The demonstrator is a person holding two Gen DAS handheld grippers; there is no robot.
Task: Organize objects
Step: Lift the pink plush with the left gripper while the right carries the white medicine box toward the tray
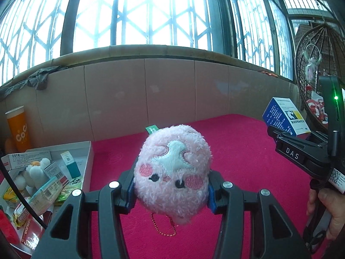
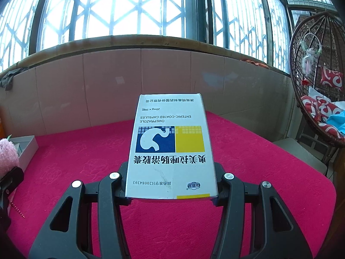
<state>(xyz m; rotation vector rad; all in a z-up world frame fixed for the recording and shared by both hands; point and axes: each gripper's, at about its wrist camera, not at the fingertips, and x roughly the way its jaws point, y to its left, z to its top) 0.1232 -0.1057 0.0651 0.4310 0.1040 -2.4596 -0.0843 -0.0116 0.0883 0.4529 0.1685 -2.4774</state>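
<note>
A: what's laid out there? 
B: A fuzzy red cloth is spread flat; a flat glossy medicine box is clamped in the right gripper above it.

A: and left? 
B: A round pink plush is squeezed by the left gripper, beside a cardboard tray.

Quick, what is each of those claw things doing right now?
Left gripper: closed on the pink plush toy.
Right gripper: closed on the white medicine box.
</note>
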